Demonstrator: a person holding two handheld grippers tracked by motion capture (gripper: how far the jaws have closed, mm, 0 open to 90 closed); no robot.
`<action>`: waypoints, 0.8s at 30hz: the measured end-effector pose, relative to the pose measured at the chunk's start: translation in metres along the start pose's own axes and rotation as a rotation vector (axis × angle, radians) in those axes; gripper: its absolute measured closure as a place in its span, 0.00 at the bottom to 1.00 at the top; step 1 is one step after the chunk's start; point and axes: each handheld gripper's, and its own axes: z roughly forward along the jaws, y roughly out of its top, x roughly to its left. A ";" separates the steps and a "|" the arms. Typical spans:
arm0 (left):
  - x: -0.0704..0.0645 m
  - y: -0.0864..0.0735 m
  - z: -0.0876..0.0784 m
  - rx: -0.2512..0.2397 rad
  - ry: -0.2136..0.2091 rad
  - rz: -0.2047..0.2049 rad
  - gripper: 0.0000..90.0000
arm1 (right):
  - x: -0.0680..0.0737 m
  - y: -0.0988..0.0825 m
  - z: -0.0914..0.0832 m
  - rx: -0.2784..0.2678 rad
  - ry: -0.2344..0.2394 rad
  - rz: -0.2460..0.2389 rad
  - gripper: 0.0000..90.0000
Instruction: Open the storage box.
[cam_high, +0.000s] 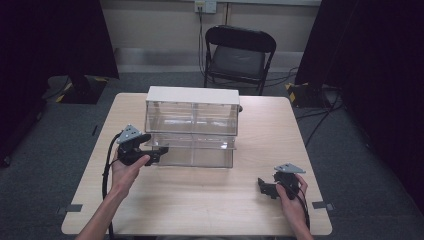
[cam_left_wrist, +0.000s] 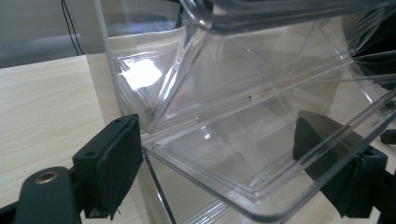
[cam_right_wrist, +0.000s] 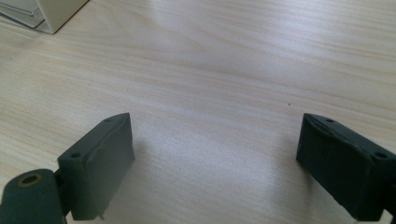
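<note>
A clear plastic drawer cabinet (cam_high: 192, 107) with a white top stands at the middle of the wooden table (cam_high: 200, 205). Its lower drawer (cam_high: 200, 152) is pulled out a little toward me. My left gripper (cam_high: 159, 152) is at that drawer's front left corner. In the left gripper view the jaws of the left gripper (cam_left_wrist: 217, 135) stand wide apart with the clear drawer's rim (cam_left_wrist: 224, 158) running between them, and the far jaw shows through the plastic. My right gripper (cam_high: 262, 186) rests low over bare table near the front right, open, with nothing between the jaws (cam_right_wrist: 215, 135).
A black folding chair (cam_high: 239, 52) stands behind the table's far edge, with cables on the grey floor around it. Dark curtains hang at both sides. The cabinet's white corner (cam_right_wrist: 51, 11) shows at the top left of the right gripper view.
</note>
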 end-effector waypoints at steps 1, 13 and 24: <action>0.000 0.000 0.000 0.000 0.000 0.000 0.17 | 0.000 0.000 0.000 0.000 0.000 0.000 0.11; 0.000 0.007 -0.001 -0.002 -0.003 0.018 0.17 | 0.000 0.000 0.000 0.000 0.000 0.000 0.11; -0.001 0.011 -0.003 -0.019 0.000 0.011 0.17 | 0.000 0.000 0.000 0.000 0.000 0.000 0.11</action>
